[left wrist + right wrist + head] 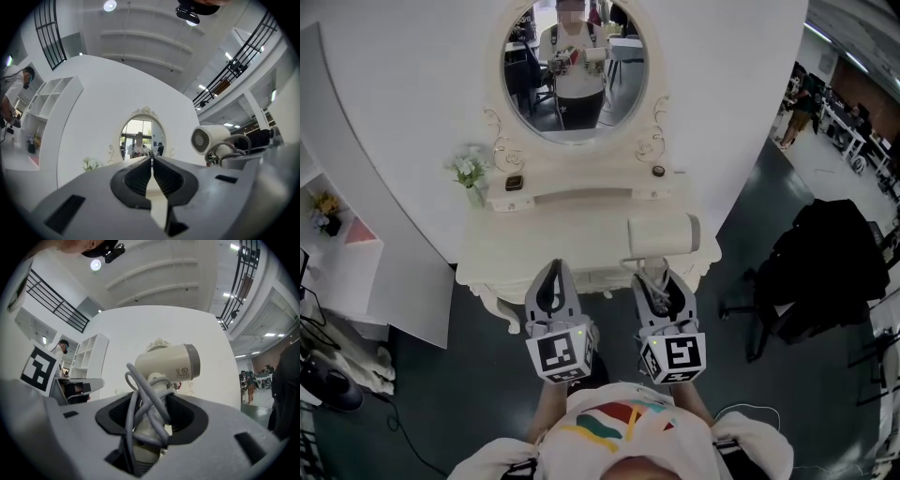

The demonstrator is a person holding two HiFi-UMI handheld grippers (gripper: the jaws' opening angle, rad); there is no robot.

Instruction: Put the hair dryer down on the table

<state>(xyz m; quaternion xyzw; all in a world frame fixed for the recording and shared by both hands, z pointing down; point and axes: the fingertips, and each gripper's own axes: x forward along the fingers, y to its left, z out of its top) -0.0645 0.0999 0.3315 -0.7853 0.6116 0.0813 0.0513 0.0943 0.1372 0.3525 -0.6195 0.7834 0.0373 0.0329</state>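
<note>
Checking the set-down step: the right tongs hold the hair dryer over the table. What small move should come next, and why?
Probably lower the right tongs toward the table. They clamp the hair dryer by its handle, cord wound round it, and the dryer seems to hang over the tabletop, not resting on it.

Head view looks steeply down; gripper views angle upward; all share the hair dryer (661, 234).
</note>
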